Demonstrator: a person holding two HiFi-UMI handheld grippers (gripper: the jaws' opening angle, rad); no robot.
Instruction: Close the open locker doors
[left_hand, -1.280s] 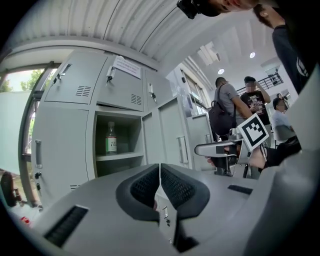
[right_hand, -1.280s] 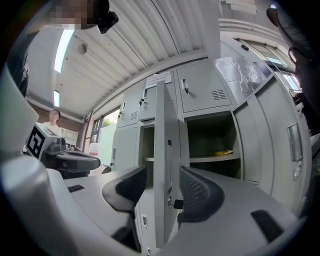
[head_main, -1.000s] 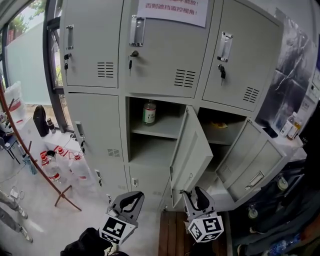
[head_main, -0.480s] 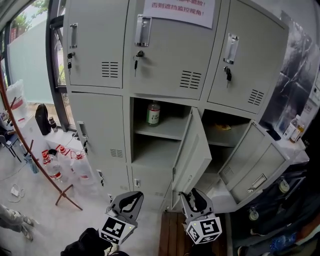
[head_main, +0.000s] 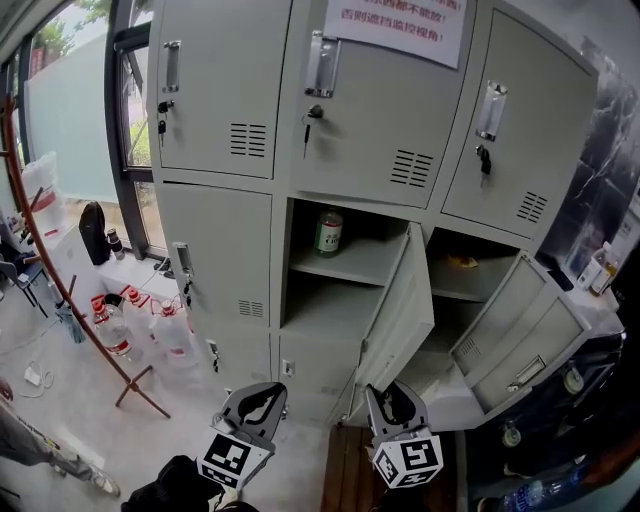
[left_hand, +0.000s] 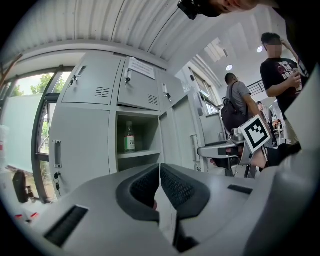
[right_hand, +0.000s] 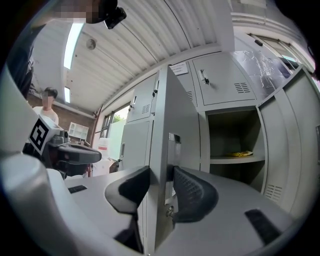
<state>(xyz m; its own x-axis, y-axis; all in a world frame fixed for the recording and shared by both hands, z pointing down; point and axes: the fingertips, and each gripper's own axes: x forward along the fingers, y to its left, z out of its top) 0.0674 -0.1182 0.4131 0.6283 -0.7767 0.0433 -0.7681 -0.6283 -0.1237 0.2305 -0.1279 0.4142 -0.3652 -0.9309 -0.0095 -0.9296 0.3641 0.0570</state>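
Observation:
A grey locker bank fills the head view. The middle lower door (head_main: 400, 310) stands open, swung out to the right. The right lower door (head_main: 520, 335) hangs open too. My right gripper (head_main: 393, 393) sits at the middle door's bottom front edge. In the right gripper view that door's (right_hand: 177, 110) edge runs between the jaws. The right gripper (right_hand: 161, 172) is closing, with its pads (right_hand: 192, 192) against the door by the latch. My left gripper (head_main: 262, 400) hangs to the left, below the lockers. In its own view the left gripper (left_hand: 159, 167) is shut and holds nothing.
A green-labelled bottle (head_main: 328, 232) stands on the middle shelf. Something yellow (head_main: 461, 262) lies on the right shelf. Water bottles (head_main: 120, 325) and a red stand (head_main: 60, 290) occupy the floor at left. A wooden pallet (head_main: 345, 470) lies below. People (left_hand: 240, 100) stand behind me.
The lockers have slid lower and to the right in the head view as the camera moved. Both grippers keep much the same places at the bottom of the frame.

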